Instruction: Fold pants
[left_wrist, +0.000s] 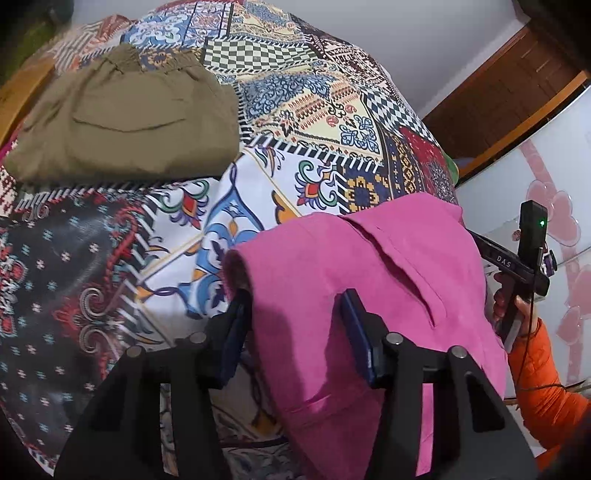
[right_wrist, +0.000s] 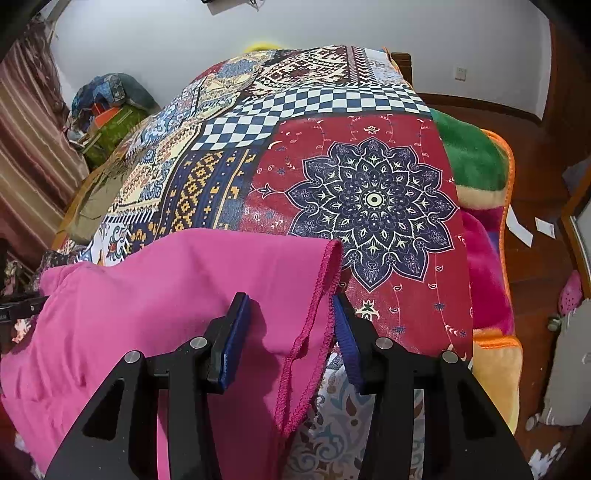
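Pink pants (left_wrist: 369, 251) lie at the near edge of the bed and hang down over it. My left gripper (left_wrist: 295, 306) stands open over them, a fold of the pink cloth lying loose between its blue pads. In the right wrist view the pink pants (right_wrist: 166, 280) show their stitched hem. My right gripper (right_wrist: 291, 314) is open too, its left finger resting over the cloth and its right finger just beside the hem. The right gripper's body (left_wrist: 517, 266) shows behind the pants, held by a hand in an orange sleeve.
Folded olive pants (left_wrist: 122, 118) lie at the bed's far left. A patterned patchwork cover (right_wrist: 373, 199) spreads over the bed, with a green and orange blanket (right_wrist: 472, 155) along its right side. Bags and a striped curtain (right_wrist: 26, 147) stand at the left. Wooden floor (right_wrist: 535, 258) lies to the right.
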